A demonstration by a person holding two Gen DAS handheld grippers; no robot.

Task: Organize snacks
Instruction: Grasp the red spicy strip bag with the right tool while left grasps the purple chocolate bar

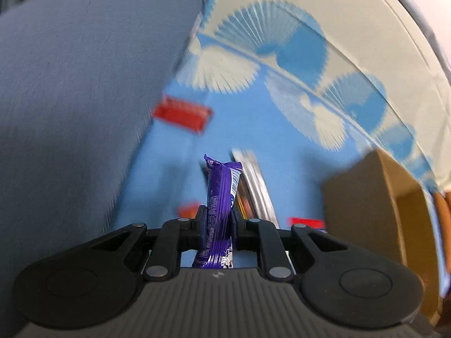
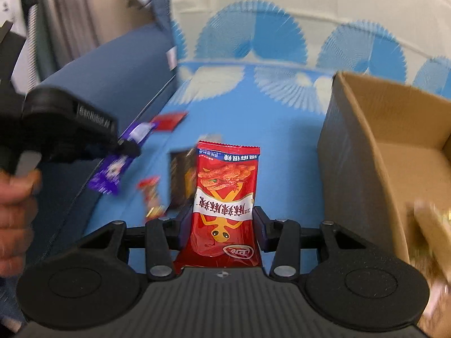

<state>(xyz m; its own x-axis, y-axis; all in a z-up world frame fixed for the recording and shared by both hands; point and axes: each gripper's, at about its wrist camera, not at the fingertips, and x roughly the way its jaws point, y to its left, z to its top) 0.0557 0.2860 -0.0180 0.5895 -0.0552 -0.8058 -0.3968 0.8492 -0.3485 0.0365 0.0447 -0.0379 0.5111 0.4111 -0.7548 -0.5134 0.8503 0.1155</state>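
Note:
My left gripper (image 1: 217,219) is shut on a purple wrapped snack bar (image 1: 221,186) that stands on edge between its pads, lifted off the blue cloth. From the right wrist view that same left gripper (image 2: 128,148) shows at the left with the purple bar (image 2: 112,173) hanging from it. A red spicy-snack packet (image 2: 225,194) is clamped upright in my right gripper (image 2: 222,224), clear of the cloth. The open cardboard box (image 2: 363,152) stands right of it; in the left wrist view the box (image 1: 366,197) sits at the right.
Loose snacks lie on the blue patterned cloth (image 2: 282,129): a red packet (image 1: 181,114), a dark and silver packet (image 1: 253,180), a small red packet (image 2: 152,194) and a dark one (image 2: 180,180). A blue cushion (image 1: 70,98) rises at the left. A hand (image 2: 14,194) grips the left tool.

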